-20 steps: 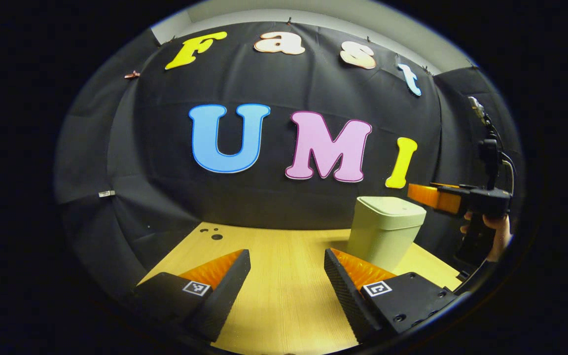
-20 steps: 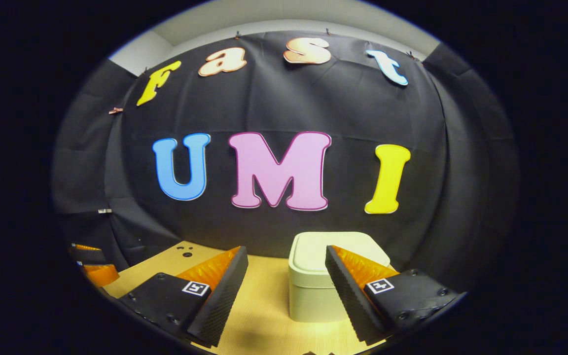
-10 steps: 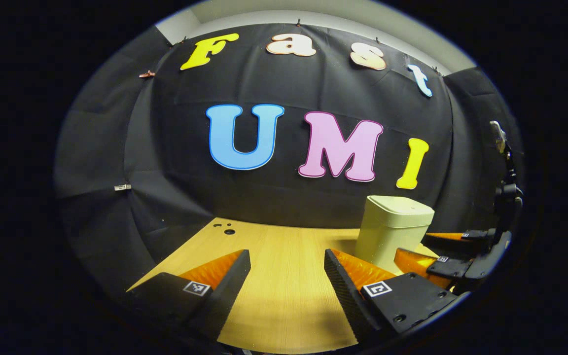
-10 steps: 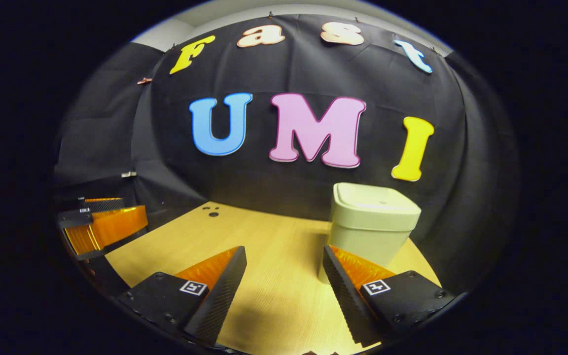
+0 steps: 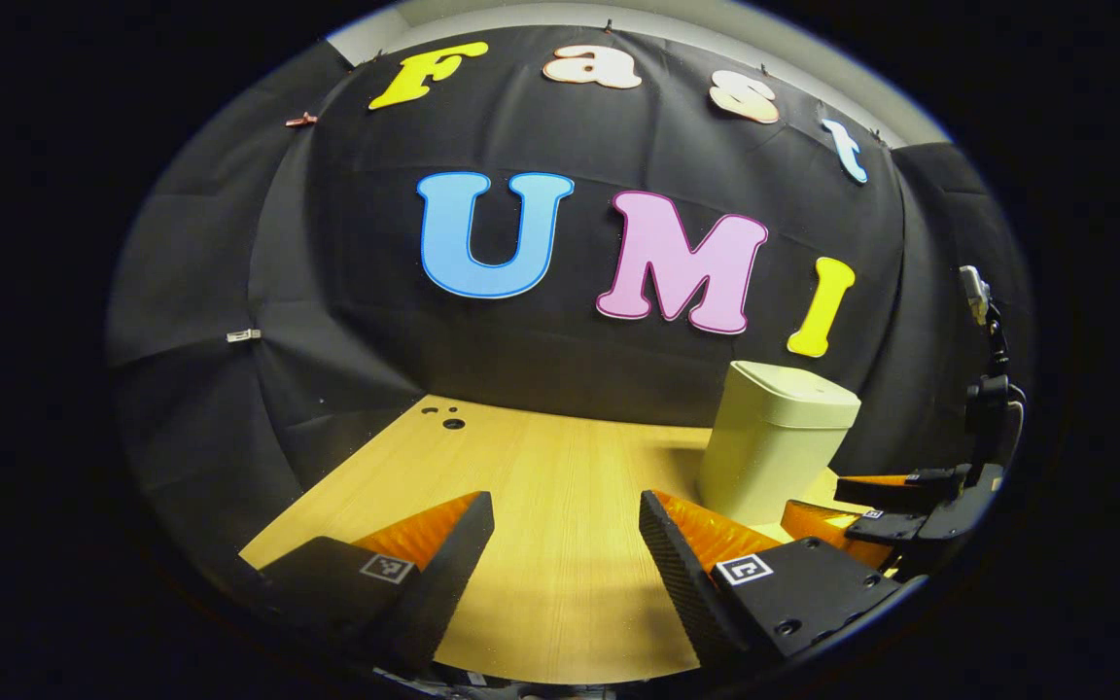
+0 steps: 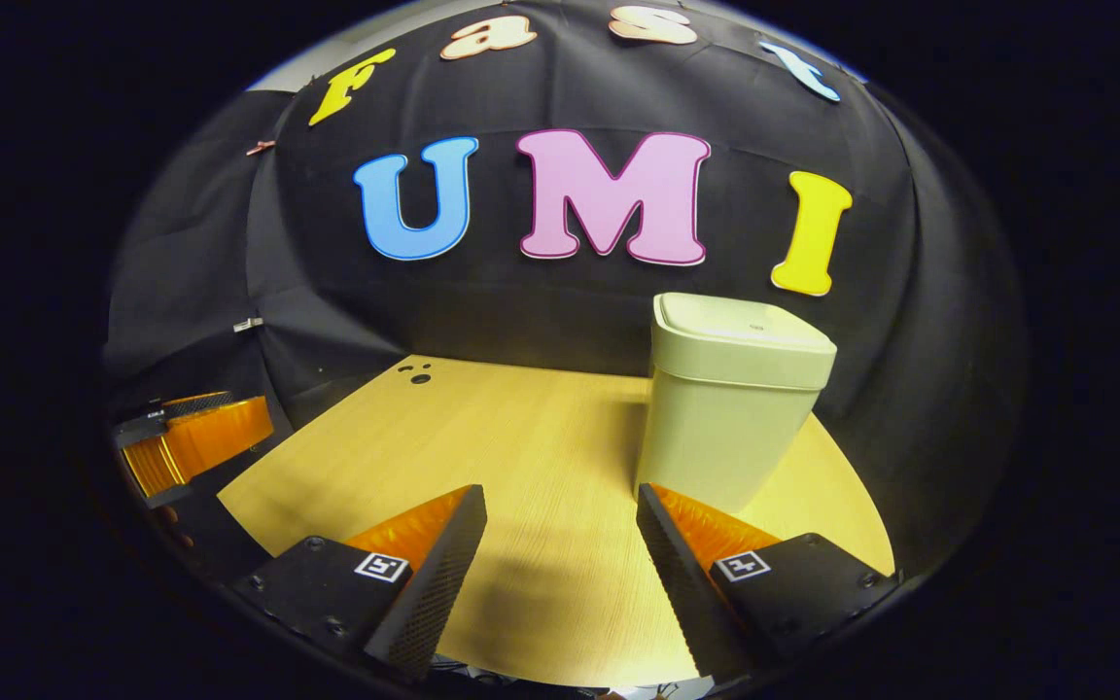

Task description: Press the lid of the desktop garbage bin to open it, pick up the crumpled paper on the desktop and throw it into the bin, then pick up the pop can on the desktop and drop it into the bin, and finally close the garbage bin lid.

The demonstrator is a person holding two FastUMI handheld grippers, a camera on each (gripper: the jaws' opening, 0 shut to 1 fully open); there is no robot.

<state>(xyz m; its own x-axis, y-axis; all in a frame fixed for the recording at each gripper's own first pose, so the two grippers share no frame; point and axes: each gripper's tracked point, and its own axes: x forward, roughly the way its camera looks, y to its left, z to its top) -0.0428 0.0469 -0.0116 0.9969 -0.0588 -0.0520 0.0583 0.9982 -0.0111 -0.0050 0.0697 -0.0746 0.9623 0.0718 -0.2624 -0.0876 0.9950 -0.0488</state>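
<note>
A pale green desktop bin [image 5: 774, 442] [image 6: 730, 399] stands on the right part of the wooden table [image 5: 560, 515] [image 6: 521, 457], its lid down flat. My left gripper [image 5: 565, 554] is open above the table's near edge, with nothing between its fingers and the bin ahead to its right. My right gripper [image 6: 560, 554] is open too, empty, with the bin just beyond its right finger. In the left gripper view the right gripper [image 5: 886, 510] shows low beside the bin. In the right gripper view the left gripper [image 6: 186, 442] shows at the far left.
Black cloth walls close the booth behind and on both sides of the table. A few small dark holes [image 5: 445, 418] [image 6: 416, 373] mark the table's far left corner. A camera mount on a stand [image 5: 983, 389] rises at the right edge.
Both grippers drew back and lower toward the table's near edge, so more tabletop shows. The right gripper dropped from beside the bin's lid to table height. The lid stayed down.
</note>
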